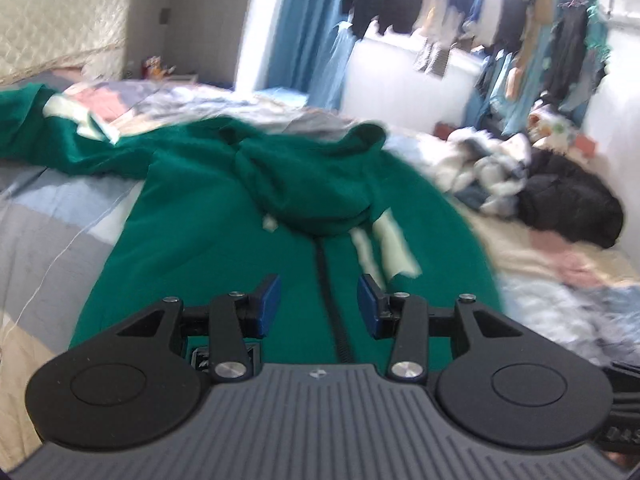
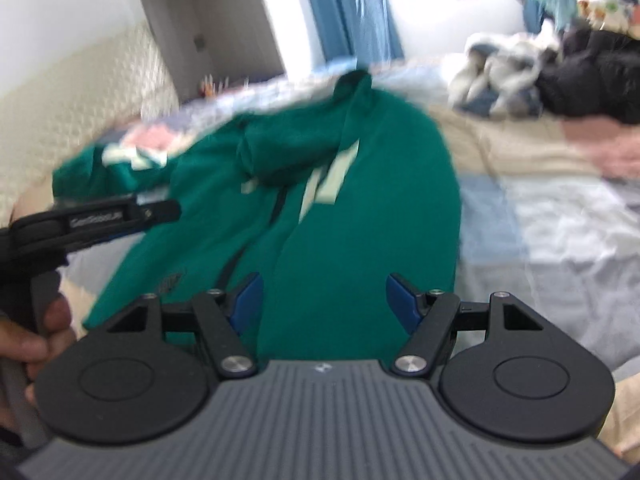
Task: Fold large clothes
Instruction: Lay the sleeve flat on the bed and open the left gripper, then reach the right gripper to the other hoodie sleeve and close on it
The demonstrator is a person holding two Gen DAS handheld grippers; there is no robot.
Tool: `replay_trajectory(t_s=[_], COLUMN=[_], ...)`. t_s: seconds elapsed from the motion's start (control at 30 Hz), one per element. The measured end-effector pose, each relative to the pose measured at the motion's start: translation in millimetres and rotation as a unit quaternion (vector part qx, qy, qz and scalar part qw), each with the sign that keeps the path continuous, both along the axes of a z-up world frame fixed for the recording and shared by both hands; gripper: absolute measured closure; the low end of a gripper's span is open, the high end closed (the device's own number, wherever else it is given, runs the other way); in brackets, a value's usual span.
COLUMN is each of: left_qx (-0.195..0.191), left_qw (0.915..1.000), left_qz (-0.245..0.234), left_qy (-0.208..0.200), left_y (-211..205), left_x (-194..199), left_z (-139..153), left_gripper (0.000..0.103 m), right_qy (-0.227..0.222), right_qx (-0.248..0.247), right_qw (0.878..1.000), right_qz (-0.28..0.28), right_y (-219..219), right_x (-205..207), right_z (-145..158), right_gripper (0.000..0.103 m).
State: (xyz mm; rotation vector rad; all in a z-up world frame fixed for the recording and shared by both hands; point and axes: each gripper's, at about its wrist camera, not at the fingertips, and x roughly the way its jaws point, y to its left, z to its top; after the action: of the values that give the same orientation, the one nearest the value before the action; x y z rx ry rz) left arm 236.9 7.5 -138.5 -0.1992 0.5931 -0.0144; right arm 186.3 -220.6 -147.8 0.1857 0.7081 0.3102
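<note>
The green hoodie [image 1: 208, 248] lies front up on the bed [image 1: 44, 232], zip closed, hood bunched on the chest. It looks soft and thick, prob. limp when lifted; best to take it at hem or shoulder seams. Left gripper [image 1: 319, 304] & right gripper [image 2: 323, 302]: both open, empty. Writing on the left gripper's side is too blurred to read.

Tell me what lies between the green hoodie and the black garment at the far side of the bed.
A crumpled white and grey pile of clothes lies on the bed between the green hoodie and the black garment. Both wrist views show it.
</note>
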Motion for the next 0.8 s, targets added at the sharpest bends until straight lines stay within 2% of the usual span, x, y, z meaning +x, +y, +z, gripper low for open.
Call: replay_trajectory(t_s=[0.07,0.13,0.2,0.3,0.4,0.53,0.6,0.7,0.8], left_qx=[0.003,-0.021,-0.035,-0.023,-0.007,-0.023,-0.035,-0.041,-0.044], left_qw=[1.0,0.9997,0.9993,0.9991,0.9964,0.993,0.9913,0.9903,0.9903], left_qz=[-0.005,-0.008,-0.006,-0.011,-0.018,-0.018,-0.016,-0.011,-0.008], left_qy=[-0.002,0.005,0.014,0.035,0.082,0.115,0.126,0.132,0.132], left_y=[5,15,22,23,19,23,26,28,28], left_x=[5,8,12,19,31,40,44,46,47], left_z=[-9,-16,-22,-32,-47,-61,-66,-71,-72], left_gripper=[0.055,0.055,0.055,0.055,0.055,0.055,0.055,0.055,0.055], right_qy=[0.037,0.056,0.058,0.064,0.068,0.043,0.046,0.058,0.064], right_qx=[0.013,0.015,0.002,-0.011,-0.027,-0.045,-0.053,-0.089,-0.146], right_qw=[0.999,0.998,0.998,0.998,0.997,0.998,0.997,0.993,0.986], right_qz=[0.006,0.005,0.004,0.008,0.016,0.017,0.028,0.046,0.055], right_y=[1,4,9,17,23,29,32,42,54], right_x=[6,9,10,12,14,11,12,13,10], right_z=[-10,-16,-18,-22,-26,-22,-24,-31,-40], right_gripper=[0.033,0.033,0.033,0.033,0.031,0.032,0.031,0.03,0.021])
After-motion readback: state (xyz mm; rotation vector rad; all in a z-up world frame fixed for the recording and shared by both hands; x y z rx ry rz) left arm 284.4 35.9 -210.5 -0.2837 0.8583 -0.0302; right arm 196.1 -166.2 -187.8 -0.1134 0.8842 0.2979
